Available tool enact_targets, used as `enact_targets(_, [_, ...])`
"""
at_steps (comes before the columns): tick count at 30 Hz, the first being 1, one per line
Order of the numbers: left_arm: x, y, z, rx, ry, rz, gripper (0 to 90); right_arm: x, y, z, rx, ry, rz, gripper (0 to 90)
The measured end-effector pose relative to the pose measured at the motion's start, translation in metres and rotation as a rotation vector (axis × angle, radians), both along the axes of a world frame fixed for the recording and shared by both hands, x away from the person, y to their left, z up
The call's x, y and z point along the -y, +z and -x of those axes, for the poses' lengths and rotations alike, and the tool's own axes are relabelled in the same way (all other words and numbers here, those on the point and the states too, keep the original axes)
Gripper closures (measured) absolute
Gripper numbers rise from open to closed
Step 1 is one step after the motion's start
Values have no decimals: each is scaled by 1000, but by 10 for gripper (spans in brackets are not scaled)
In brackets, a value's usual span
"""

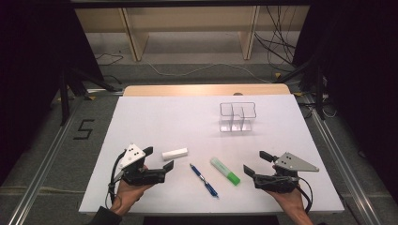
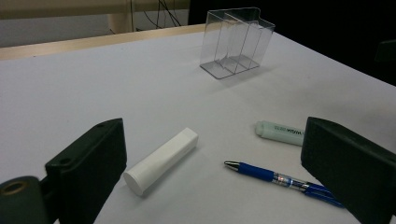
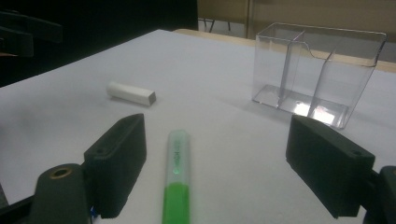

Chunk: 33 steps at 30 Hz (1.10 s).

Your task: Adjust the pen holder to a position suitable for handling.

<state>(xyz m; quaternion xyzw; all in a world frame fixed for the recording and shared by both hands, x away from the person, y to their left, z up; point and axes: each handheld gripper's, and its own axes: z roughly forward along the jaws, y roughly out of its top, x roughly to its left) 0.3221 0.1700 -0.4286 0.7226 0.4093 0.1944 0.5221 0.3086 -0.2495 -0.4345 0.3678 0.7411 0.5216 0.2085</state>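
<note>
On the white table top lie a white eraser-like stick [image 1: 175,153] [image 2: 161,159] [image 3: 131,93], a blue pen [image 1: 203,179] [image 2: 280,179] and a green highlighter [image 1: 225,171] [image 3: 177,179] [image 2: 280,132]. A clear divided holder [image 1: 237,117] [image 2: 236,43] [image 3: 319,72] stands empty farther back. My left gripper [image 1: 158,159] [image 2: 212,175] rests near the front left, open, with the white stick just ahead of its jaws. My right gripper [image 1: 255,162] [image 3: 231,168] sits at the front right, open, the highlighter lying between its jaws untouched.
The table's front edge [image 1: 211,213] runs just under both hands. Past the table's far edge, a wooden shelf frame [image 1: 187,28] and loose cables [image 1: 277,42] lie on the floor. Dark floor and metal rails [image 1: 42,164] flank the table.
</note>
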Motion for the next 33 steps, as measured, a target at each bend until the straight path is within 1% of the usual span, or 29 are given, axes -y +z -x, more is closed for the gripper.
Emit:
enact_targets(11, [0, 1, 0, 2, 4, 6, 63, 0, 1, -1, 5, -13, -1, 215])
enact_targets(23, [0, 1, 0, 3, 6, 6, 63, 5, 5, -6, 9, -35, 0, 217])
enact_targets(28, [-1, 1, 0, 6, 10, 5, 63, 7, 9, -13, 20, -44, 3, 220])
enact_targets(33, [0, 1, 0, 7, 16, 9, 63, 13, 14, -27, 21, -56, 27, 221])
